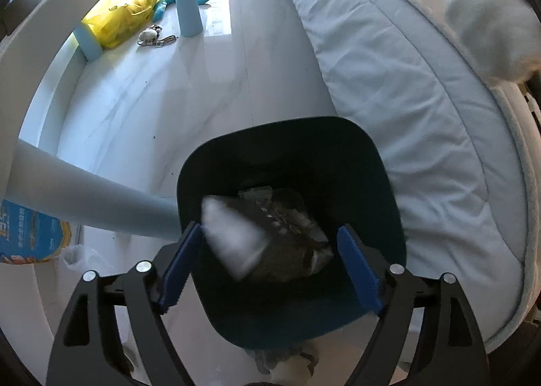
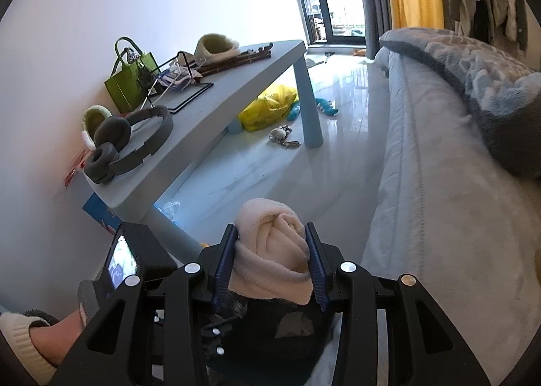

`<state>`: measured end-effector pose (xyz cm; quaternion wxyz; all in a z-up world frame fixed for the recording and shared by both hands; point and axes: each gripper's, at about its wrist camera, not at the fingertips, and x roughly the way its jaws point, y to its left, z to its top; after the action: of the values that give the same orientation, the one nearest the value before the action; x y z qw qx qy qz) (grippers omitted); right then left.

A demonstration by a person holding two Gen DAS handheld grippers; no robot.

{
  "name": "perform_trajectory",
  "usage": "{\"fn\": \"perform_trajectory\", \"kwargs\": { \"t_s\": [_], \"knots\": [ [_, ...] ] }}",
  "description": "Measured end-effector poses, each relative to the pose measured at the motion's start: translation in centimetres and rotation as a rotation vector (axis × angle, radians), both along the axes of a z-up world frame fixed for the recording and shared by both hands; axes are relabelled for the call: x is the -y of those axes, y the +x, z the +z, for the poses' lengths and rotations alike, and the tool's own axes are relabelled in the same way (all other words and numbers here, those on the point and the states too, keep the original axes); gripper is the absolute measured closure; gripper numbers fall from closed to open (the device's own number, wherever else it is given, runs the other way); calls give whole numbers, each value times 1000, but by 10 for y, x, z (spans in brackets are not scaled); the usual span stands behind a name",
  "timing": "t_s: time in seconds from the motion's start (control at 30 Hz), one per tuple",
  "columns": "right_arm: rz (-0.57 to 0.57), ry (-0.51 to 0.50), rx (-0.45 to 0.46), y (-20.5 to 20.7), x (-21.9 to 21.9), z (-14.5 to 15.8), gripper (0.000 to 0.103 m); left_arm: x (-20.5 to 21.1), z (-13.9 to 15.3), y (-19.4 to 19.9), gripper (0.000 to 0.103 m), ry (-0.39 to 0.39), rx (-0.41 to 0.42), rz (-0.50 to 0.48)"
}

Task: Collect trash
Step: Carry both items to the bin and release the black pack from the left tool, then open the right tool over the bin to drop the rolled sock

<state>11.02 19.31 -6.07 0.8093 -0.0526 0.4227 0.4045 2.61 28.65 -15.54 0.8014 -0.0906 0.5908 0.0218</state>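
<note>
In the left wrist view I look steeply down into a dark teal bin [image 1: 338, 162] on the floor. My left gripper [image 1: 268, 230] hangs over its mouth, open, blue pads [image 1: 179, 267] wide apart. A blurred white scrap [image 1: 230, 237] sits between them just inside the bin, near the left pad and touching neither. Brown patterned trash [image 1: 290, 237] lies at the bottom. In the right wrist view my right gripper [image 2: 271, 227] is shut on a rolled cream cloth [image 2: 270, 250], above the dark bin [image 2: 263, 352].
A light blue table [image 2: 209, 108] carries headphones [image 2: 128, 142] and a green bag [image 2: 130, 81]; its leg [image 1: 88, 203] slants beside the bin. A bed [image 1: 405, 115] runs along the right. A yellow bag [image 1: 118, 17] lies under the table. A hand in a white sleeve [image 2: 30, 338] holds a black housing [image 2: 125, 260].
</note>
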Motion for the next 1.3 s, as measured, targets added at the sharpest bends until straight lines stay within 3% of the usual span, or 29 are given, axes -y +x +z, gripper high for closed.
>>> {"fn": "perform_trajectory", "kwargs": {
  "t_s": [0.23, 0.63, 0.97, 1.17, 1.23, 1.3],
  "knots": [
    [-2, -65, -51, 4, -20, -32, 62, -17, 22, -8, 14, -3, 67, 41],
    [1, -187, -163, 3, -44, -95, 62, -54, 85, -15, 19, -2, 299, 177],
    [53, -294, -213, -13, -57, -139, 62, -44, 132, -16, 36, 2, 449, 133],
    [105, -336, -215, -22, -61, -151, 62, -25, 157, -18, 37, 103, 537, 68],
    [129, -363, -209, -29, -62, -156, 58, -24, 161, -18, 37, 104, 546, 72],
    [141, -395, -190, -36, -63, -159, 47, -25, 163, -17, 38, 65, 552, 82]
  ]
}}
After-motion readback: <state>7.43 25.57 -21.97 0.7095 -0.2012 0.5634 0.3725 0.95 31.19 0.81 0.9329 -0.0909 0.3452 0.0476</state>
